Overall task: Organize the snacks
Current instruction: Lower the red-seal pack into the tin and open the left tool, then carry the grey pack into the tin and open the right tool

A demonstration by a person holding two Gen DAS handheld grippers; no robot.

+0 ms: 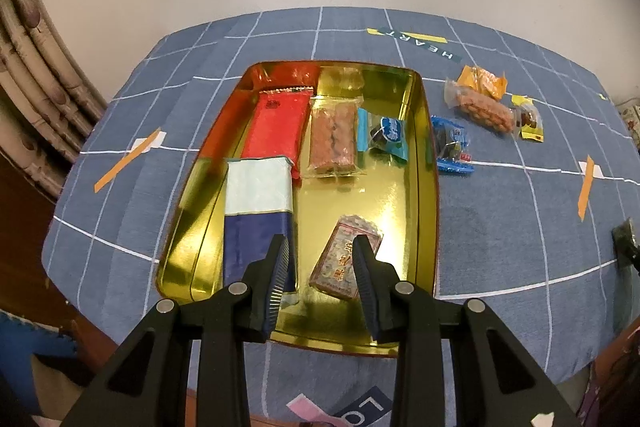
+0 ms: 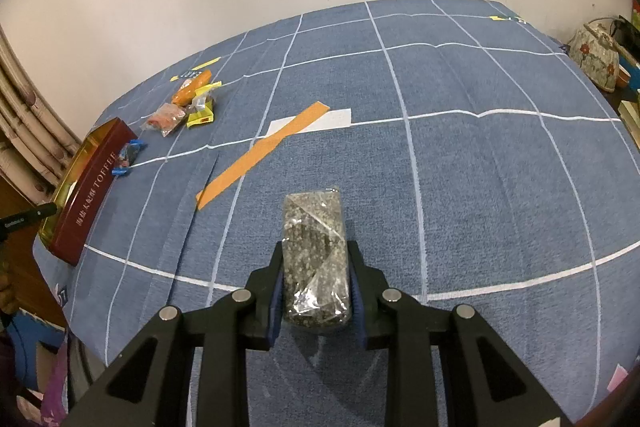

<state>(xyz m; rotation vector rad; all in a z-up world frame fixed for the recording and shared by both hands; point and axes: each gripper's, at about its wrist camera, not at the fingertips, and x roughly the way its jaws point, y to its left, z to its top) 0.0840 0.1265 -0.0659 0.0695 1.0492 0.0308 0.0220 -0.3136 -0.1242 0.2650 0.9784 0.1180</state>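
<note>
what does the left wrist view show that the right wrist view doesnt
Only the left wrist view shows the tin's gold inside holding the red packet and the blue-and-white packet, under the open left hand-held gripper. Only the right wrist view shows the right hand-held gripper shut on a speckled dark bar, and the tin's maroon TOFFEE side. Both show the loose snacks on the blue tablecloth.

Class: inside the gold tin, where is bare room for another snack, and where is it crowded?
Bare gold floor in the tin lies along its right wall, between the blue candy and the patterned bar. The left side is crowded by the red packet and blue-white packet.
</note>
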